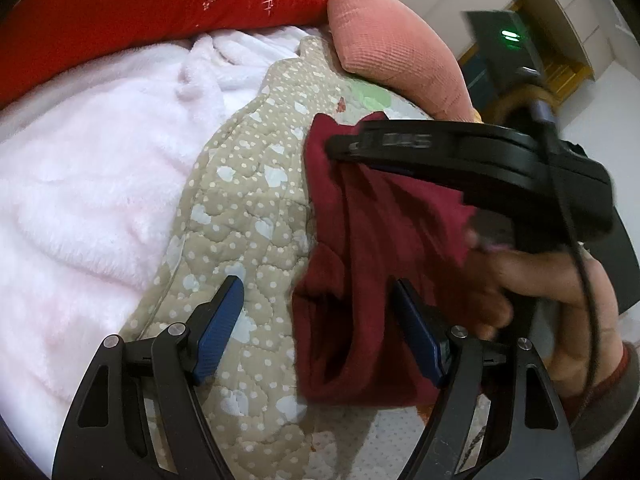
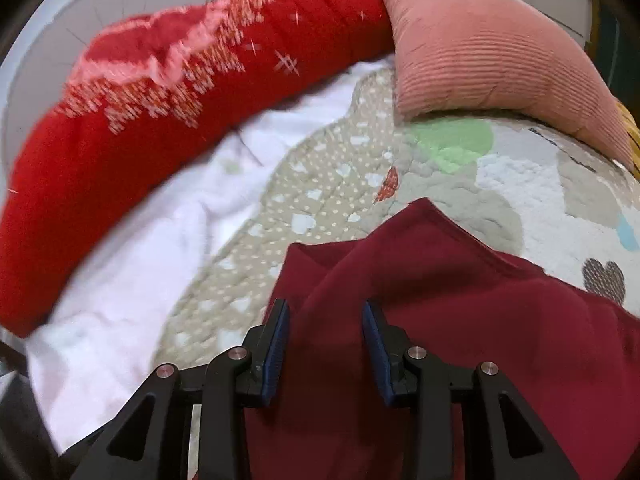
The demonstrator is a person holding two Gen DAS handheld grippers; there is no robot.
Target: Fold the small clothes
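At the far left of the left wrist view a fluffy pale pink blanket (image 1: 92, 184) fills the frame, with a red quilt (image 1: 160, 4) running along the top edge above it. Next comes the beige quilted mat (image 1: 248, 200) with white dots. The left gripper (image 1: 318, 320) sits at the lower middle, its blue pads spread well apart, one over the mat and the other at the edge of the dark red garment (image 1: 372, 240), gripping nothing. The garment lies bunched right of centre. A salmon pillow (image 1: 384, 40) rests at the upper right. The right gripper (image 1: 348, 148) reaches in from the right, held by a hand (image 1: 560, 284).

In the right wrist view that gripper's pads stand partly apart at the bottom centre, garment cloth lying loose between them, not visibly pinched.
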